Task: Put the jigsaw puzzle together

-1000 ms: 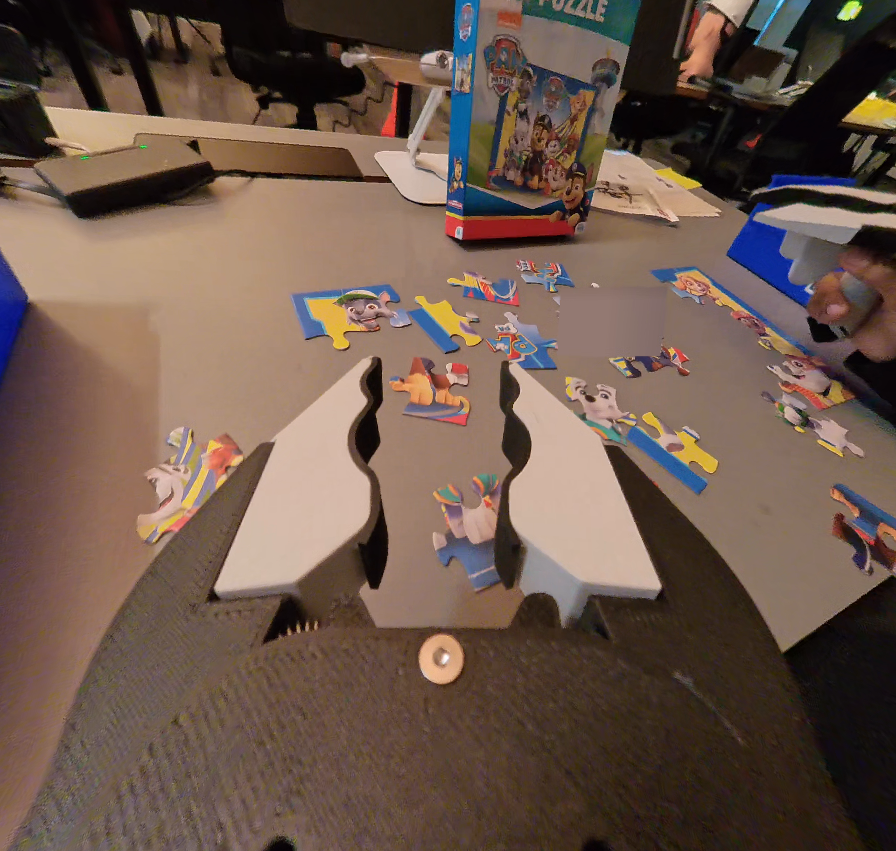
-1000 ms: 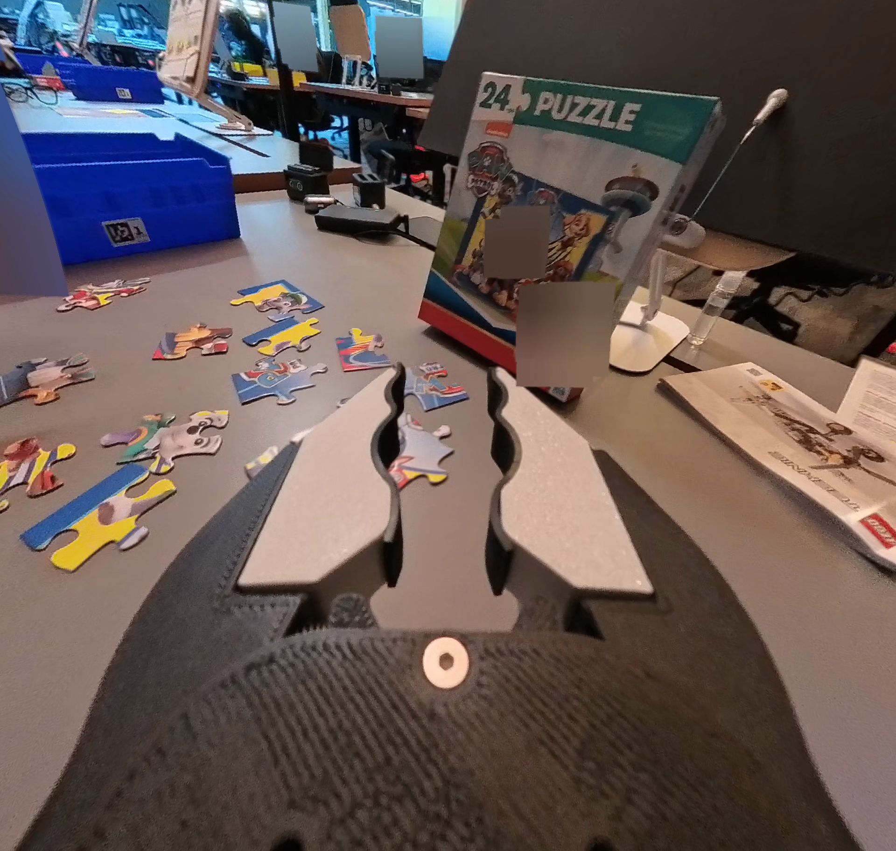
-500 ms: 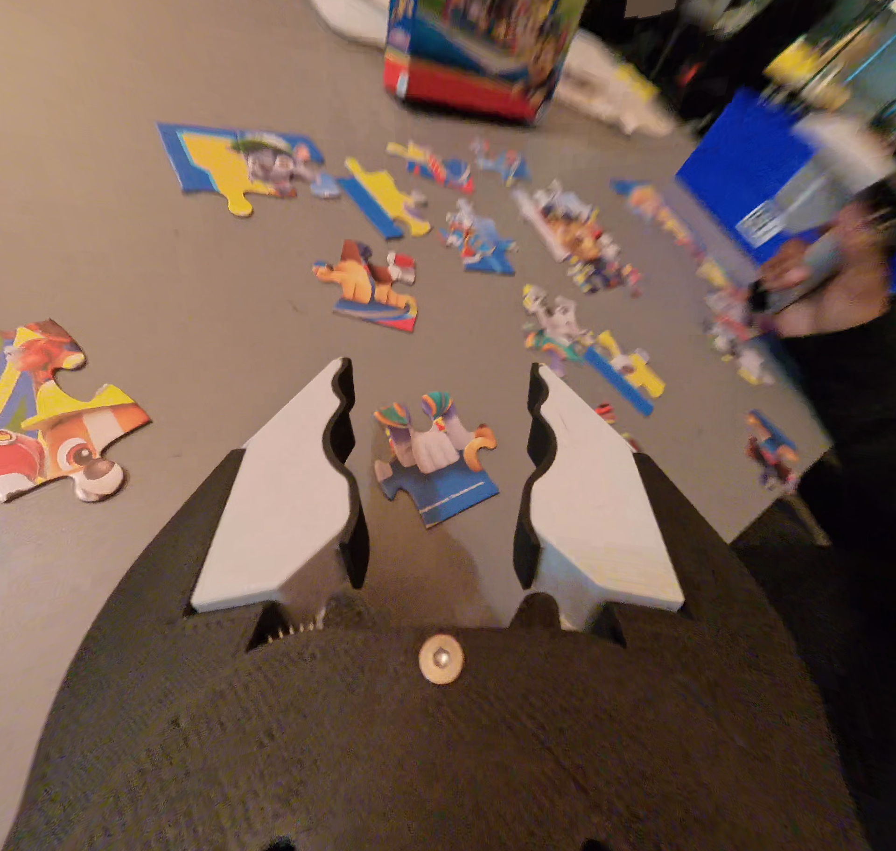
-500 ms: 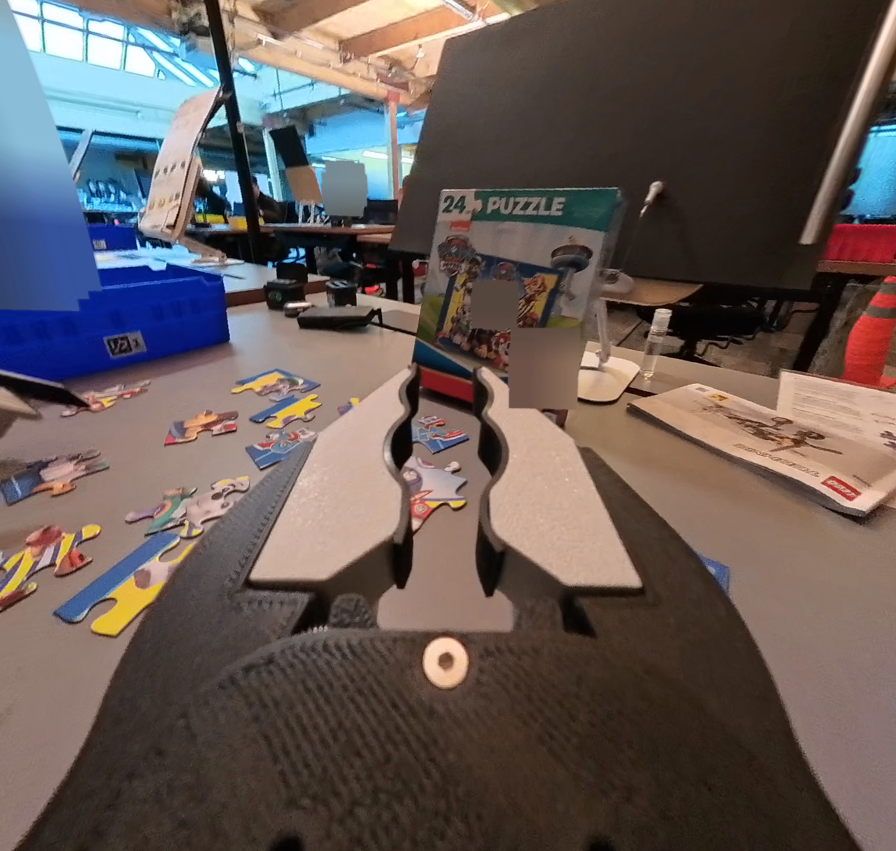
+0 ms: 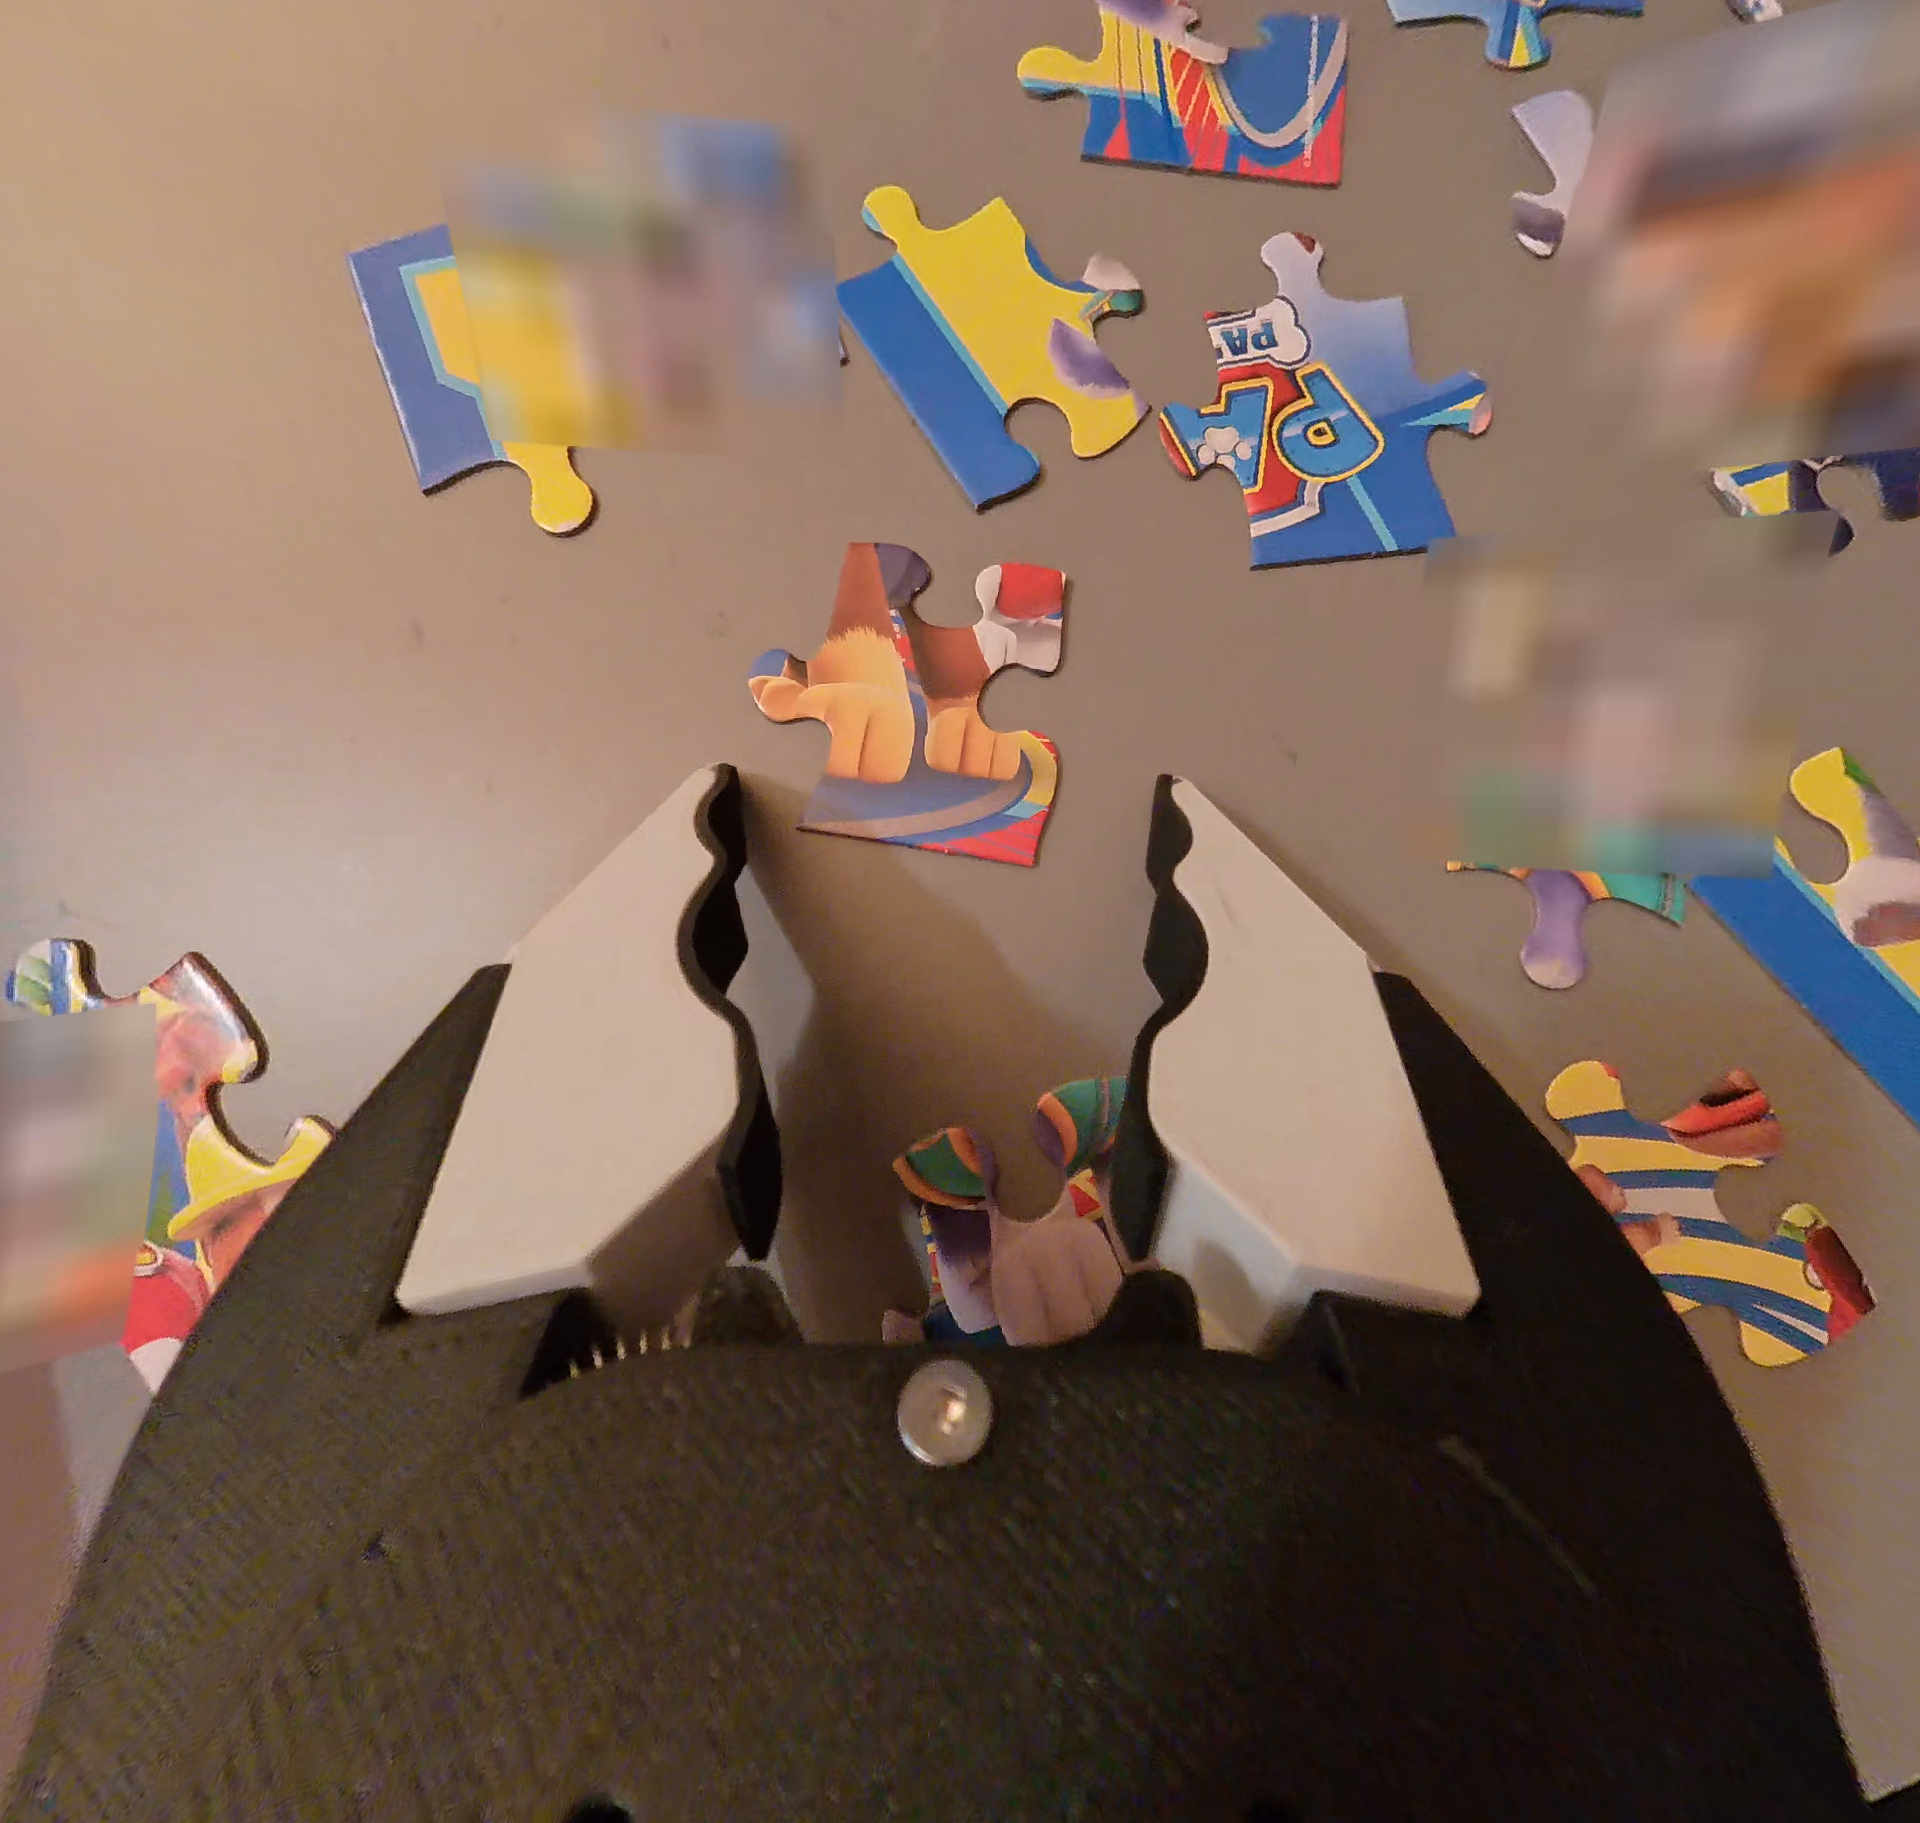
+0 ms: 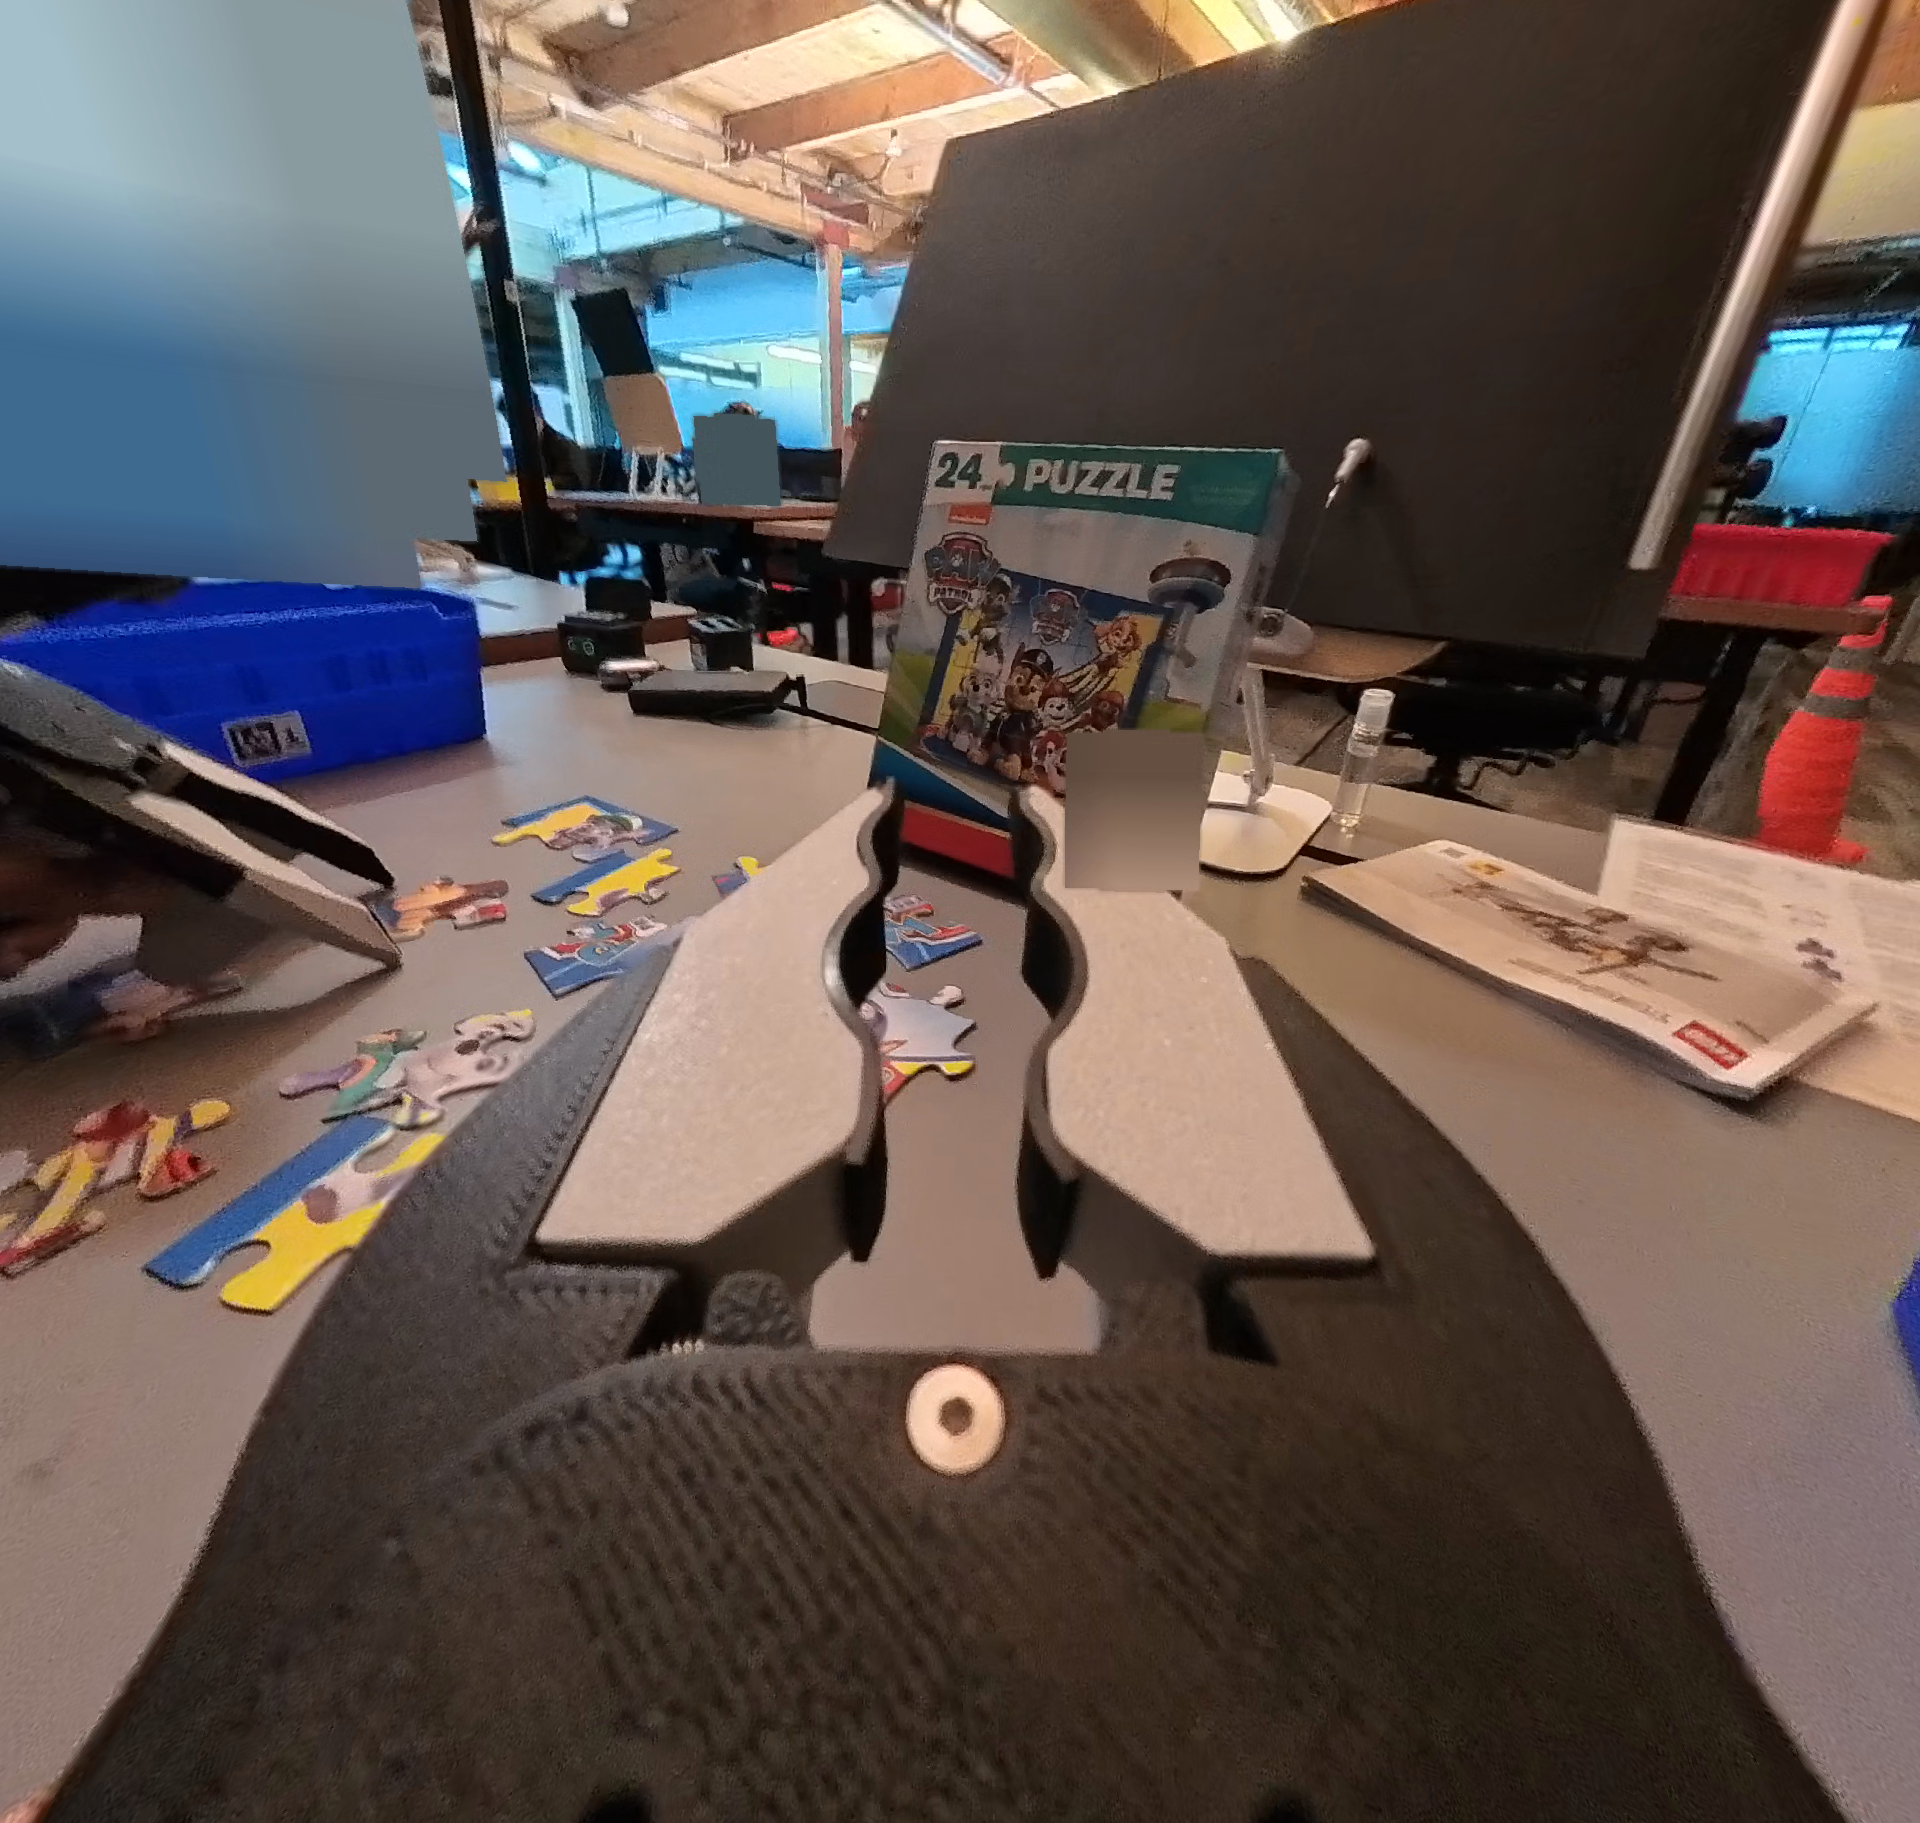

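A: Left wrist view, entry?
B: Left gripper stood wide open over grey table, holding nothing. Orange-and-brown puzzle piece lay flat just beyond the fingertips; a striped piece lay far back between the jaws.

A: Right wrist view?
B: Right gripper was narrowly parted, bare. Puzzle box stood upright beyond the tips; a pale piece lay below the gap.

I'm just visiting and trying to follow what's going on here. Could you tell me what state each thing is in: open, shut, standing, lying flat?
Left gripper: jaws wide open, holding nothing, low over the table.
Orange-dog puzzle piece: flat, picture up, just ahead of the fingertips, untouched.
Right gripper: jaws narrowly apart, holding nothing.
Puzzle box: standing upright.
Loose puzzle pieces: scattered flat, mostly unjoined.
Booklet: lying closed.
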`<action>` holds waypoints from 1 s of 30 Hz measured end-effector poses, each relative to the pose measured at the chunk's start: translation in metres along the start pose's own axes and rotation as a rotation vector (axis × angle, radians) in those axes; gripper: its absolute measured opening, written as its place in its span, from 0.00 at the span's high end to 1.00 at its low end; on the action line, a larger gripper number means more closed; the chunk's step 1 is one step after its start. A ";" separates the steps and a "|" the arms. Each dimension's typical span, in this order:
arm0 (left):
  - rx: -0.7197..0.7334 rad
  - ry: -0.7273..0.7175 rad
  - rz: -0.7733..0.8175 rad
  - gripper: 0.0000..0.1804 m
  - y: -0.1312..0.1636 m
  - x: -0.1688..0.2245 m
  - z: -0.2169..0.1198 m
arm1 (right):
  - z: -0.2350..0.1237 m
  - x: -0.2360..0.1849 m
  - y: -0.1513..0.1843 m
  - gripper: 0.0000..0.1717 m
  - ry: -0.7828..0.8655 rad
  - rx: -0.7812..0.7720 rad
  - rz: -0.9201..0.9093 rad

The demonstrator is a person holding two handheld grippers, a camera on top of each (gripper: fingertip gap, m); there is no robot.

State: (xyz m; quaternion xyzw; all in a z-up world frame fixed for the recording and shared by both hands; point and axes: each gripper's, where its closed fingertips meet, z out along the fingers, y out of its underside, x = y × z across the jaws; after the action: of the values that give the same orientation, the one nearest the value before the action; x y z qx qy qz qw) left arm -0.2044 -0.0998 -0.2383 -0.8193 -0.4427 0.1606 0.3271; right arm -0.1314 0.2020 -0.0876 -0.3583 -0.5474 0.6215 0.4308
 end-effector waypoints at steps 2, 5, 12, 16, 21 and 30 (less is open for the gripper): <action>-0.005 -0.012 -0.001 0.60 0.001 -0.001 -0.001 | -0.004 0.005 -0.004 0.89 -0.010 0.035 0.087; -0.012 -0.005 -0.004 0.67 0.000 0.002 -0.001 | -0.007 0.011 -0.005 0.88 -0.022 0.055 0.180; -0.001 0.018 0.013 0.77 0.000 0.007 -0.002 | -0.007 0.008 -0.001 0.88 -0.012 0.037 0.152; 0.010 0.050 0.009 0.78 0.000 0.010 -0.004 | -0.005 0.004 0.001 0.88 -0.007 0.019 0.113; 0.077 0.097 0.029 0.97 -0.012 0.024 -0.016 | -0.005 0.006 0.001 0.88 -0.008 0.024 0.132; 0.115 0.092 0.088 0.82 -0.024 0.042 -0.019 | -0.005 0.003 0.001 0.88 -0.018 0.021 0.132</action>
State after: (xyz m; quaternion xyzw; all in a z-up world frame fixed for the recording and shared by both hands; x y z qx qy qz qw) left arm -0.1860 -0.0628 -0.2068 -0.8244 -0.3808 0.1620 0.3861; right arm -0.1283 0.2065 -0.0897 -0.3836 -0.5200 0.6573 0.3879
